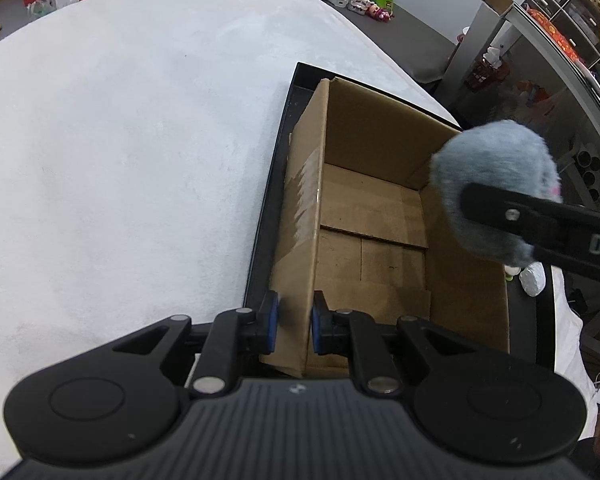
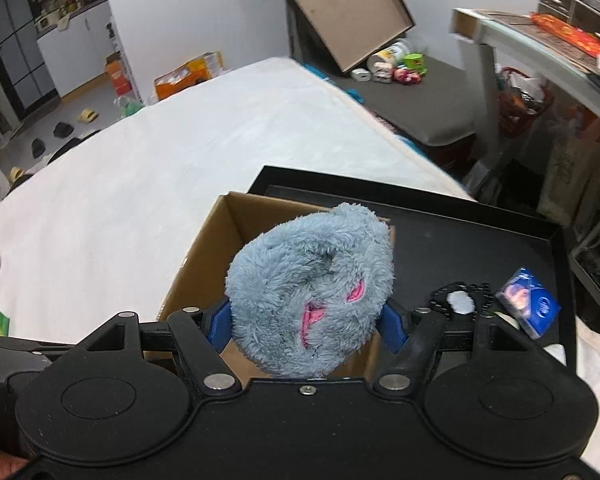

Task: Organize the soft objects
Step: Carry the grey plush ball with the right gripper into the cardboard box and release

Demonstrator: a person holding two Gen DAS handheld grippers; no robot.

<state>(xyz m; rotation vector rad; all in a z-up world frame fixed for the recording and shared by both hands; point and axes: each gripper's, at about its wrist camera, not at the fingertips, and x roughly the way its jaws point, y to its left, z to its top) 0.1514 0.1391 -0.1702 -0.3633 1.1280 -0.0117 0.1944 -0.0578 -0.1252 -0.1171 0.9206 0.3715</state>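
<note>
White fleecy bed (image 1: 120, 140), black tray (image 2: 480, 232) at its corner, open cardboard box (image 1: 372, 208) standing in the tray, blue packet (image 2: 530, 306) and small white pad (image 2: 460, 302) beside the box.

One cardboard box (image 1: 380, 208) on one black tray (image 2: 440, 216). One blue-grey plush toy (image 2: 312, 292). Two grippers. One blue packet (image 2: 530, 306) near tray's right edge.

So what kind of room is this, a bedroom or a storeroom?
Probably a lived-in bedroom doubling as storage: a wide white fleecy bed cover, slippers on the floor, and a grey drawer unit beside cluttered shelves.
</note>
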